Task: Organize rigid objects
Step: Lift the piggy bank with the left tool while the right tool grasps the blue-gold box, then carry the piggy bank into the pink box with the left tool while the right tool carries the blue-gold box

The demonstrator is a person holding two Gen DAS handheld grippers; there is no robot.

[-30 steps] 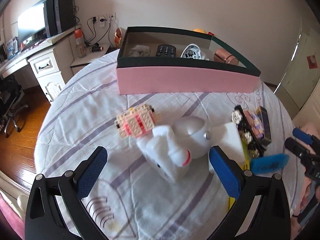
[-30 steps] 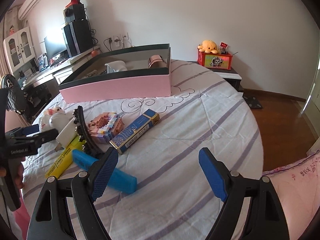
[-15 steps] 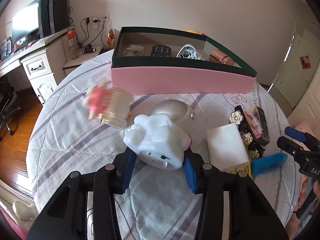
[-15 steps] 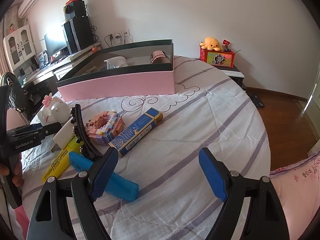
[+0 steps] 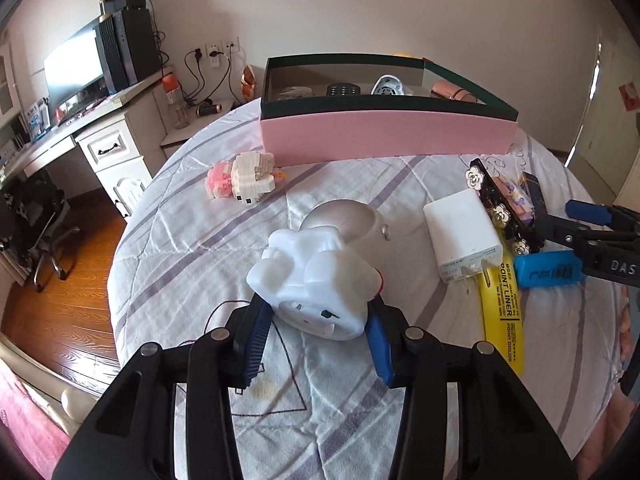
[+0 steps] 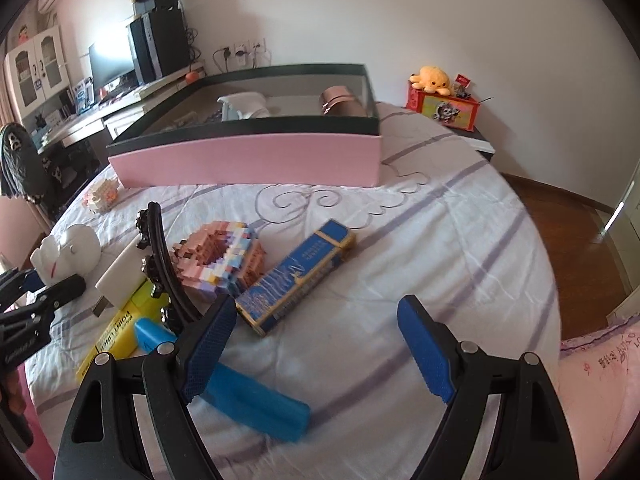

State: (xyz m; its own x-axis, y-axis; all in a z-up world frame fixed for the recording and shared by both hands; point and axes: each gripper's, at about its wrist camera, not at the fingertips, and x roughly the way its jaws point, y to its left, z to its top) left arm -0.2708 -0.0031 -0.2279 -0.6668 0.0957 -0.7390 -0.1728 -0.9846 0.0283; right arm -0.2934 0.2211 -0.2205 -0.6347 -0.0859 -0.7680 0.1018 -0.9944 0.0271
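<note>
My left gripper [image 5: 318, 320] is shut on a white cat-shaped plastic toy [image 5: 316, 276], with a blue pad pressed on each side. A rounded silver-white piece [image 5: 348, 222] sits right behind the toy. A pink-and-white block figure [image 5: 244, 178] lies farther left, near the pink box [image 5: 384, 136] with its dark green rim. My right gripper [image 6: 316, 312] hangs open over the cover with nothing between its pads. Just ahead of it lie a blue carton [image 6: 296, 276], a pastel block figure [image 6: 220, 256] and a blue bar [image 6: 248, 400].
A white charger [image 5: 460, 236], a yellow highlighter [image 5: 502, 304] and a black flowered hair clip [image 5: 500, 208] are bunched at the right of the striped table cover [image 5: 192, 240]. The box holds a remote, a white gadget and a copper cylinder. A desk and chair stand left.
My left gripper's jaws went from wide open to shut on the white toy. The pink-and-white block figure shifted left and away toward the box. The right gripper edged toward the clustered items.
</note>
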